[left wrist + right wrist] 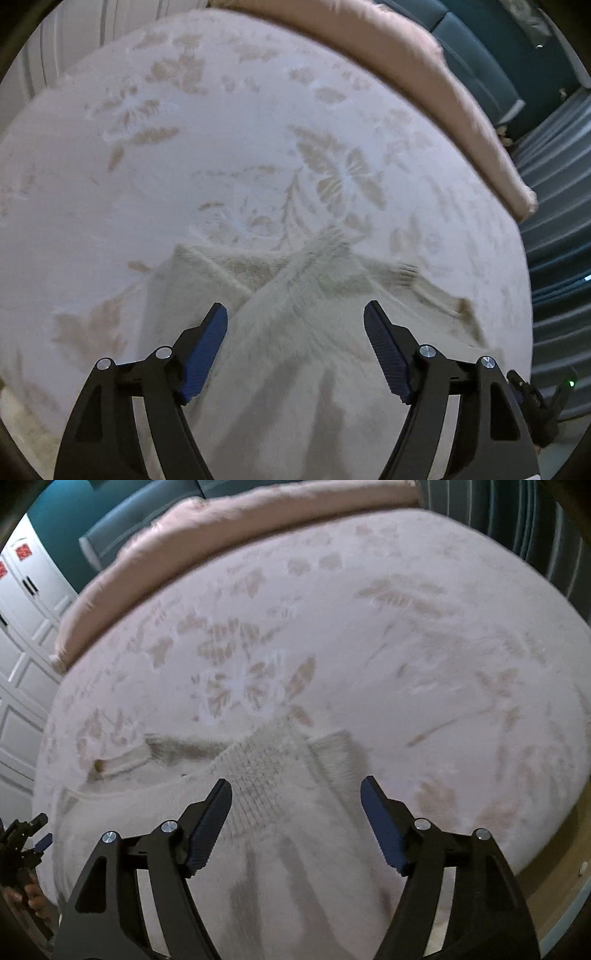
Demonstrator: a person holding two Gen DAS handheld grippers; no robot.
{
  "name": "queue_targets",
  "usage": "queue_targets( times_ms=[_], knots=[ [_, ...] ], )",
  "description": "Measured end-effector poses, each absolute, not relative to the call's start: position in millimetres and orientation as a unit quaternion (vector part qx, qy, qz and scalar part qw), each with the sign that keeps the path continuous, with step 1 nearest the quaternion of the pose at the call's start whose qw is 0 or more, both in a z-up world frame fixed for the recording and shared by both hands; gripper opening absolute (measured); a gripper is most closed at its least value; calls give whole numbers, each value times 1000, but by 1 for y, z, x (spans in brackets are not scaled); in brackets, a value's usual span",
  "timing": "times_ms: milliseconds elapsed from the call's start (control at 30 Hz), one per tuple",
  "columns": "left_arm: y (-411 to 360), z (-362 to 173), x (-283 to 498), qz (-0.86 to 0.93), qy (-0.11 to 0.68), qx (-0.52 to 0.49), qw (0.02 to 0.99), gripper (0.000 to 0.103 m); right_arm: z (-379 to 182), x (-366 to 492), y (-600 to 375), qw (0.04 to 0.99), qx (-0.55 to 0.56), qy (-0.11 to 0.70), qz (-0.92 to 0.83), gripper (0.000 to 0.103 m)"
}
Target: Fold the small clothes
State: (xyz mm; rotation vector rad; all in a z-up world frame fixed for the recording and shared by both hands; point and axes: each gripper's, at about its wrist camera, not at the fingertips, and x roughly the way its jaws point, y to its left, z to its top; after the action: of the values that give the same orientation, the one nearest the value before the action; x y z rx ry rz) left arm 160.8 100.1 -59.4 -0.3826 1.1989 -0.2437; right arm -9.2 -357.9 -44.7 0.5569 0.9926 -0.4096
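Note:
A small cream fuzzy knit garment [295,295] lies on a pale pink bedspread with a leaf and butterfly pattern [221,129]. Its sleeves are folded across the body and cross near the top. My left gripper [295,314] is open and empty, hovering just above the garment's middle. In the right wrist view the same garment [266,775] lies below my right gripper [295,790], which is also open and empty. The other gripper [26,842] shows at that view's left edge, and the right one [535,398] at the left wrist view's right edge.
A folded pink blanket [443,92] lies along the far edge of the bed [258,520]. A teal headboard [480,55] and a striped curtain [554,221] stand beyond. White cupboard doors [22,627] are at the left. The bed's near right edge drops to the floor [561,897].

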Motion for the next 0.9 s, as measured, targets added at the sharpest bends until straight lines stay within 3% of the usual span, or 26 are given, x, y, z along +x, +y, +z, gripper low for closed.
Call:
queue_targets(
  times_ms=[33, 67, 100, 333, 500, 600, 667, 767, 833, 900],
  knots=[
    [100, -64, 161, -120, 558, -179, 801, 46, -53, -4, -355, 822, 270, 467, -180, 48],
    [95, -69, 163, -133, 560, -167, 801, 25, -55, -2, -352, 823, 267, 470, -177, 17],
    [93, -71, 164, -133, 567, -149, 799, 8, -55, 0, -349, 823, 257, 474, -179, 9],
    [119, 5, 148, -151, 469, -174, 853, 7, 37, -41, -349, 898, 297, 301, -123, 9],
    [103, -71, 176, -99, 554, -112, 819, 7, -63, 9, -379, 815, 289, 462, -198, 9],
    [98, -82, 175, -85, 557, -104, 820, 8, -72, 11, -382, 805, 310, 463, -204, 10],
    [94, -73, 172, -87, 558, -97, 819, 13, -57, 6, -381, 806, 324, 452, -201, 17],
    [90, -45, 156, -84, 543, -59, 834, 22, -29, -14, -372, 822, 312, 420, -224, 18],
    [85, -25, 145, -89, 529, -59, 842, 39, -7, -26, -346, 842, 301, 402, -198, 18],
    [73, -4, 120, -125, 516, -81, 843, 44, 1, -23, -311, 854, 287, 406, -150, 18]
  ],
)
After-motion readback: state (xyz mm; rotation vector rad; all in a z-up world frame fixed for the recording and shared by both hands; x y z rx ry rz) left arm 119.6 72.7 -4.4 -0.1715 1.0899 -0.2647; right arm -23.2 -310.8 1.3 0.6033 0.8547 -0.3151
